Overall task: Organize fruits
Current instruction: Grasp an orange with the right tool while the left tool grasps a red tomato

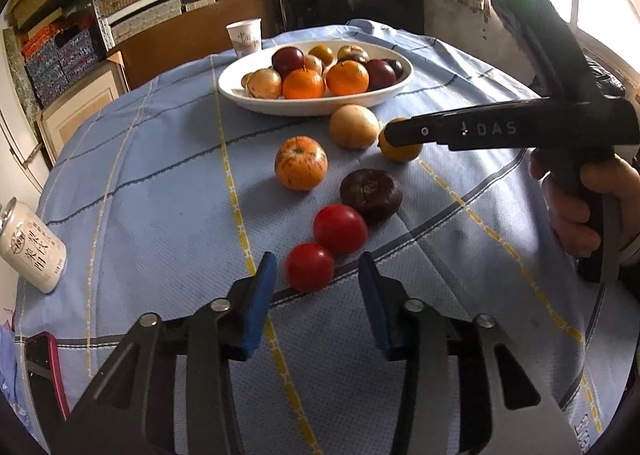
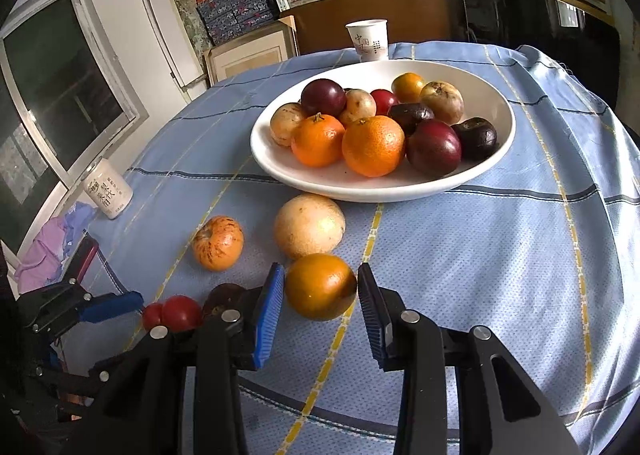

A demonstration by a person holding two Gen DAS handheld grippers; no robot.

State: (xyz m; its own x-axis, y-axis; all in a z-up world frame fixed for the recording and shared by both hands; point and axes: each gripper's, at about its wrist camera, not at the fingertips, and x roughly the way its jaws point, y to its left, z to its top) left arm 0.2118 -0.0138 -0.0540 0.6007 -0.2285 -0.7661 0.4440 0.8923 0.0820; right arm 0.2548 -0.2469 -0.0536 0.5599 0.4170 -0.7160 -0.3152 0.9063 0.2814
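In the left wrist view, the left gripper (image 1: 317,275) is held with its jaws spread wide and empty just above the surface (image 1: 140,183), and the nearer red tomato (image 1: 309,267) is seen lying between and just beyond the blue pads, touching a second red tomato (image 1: 340,229); being round, no long axis can be told. In the right wrist view, the right gripper (image 2: 321,291) is held with its jaws parted around the yellow-orange fruit (image 2: 320,286), which is bracketed by the pads though firm contact cannot be confirmed, while the white bowl (image 2: 492,95) of fruit is seen farther back.
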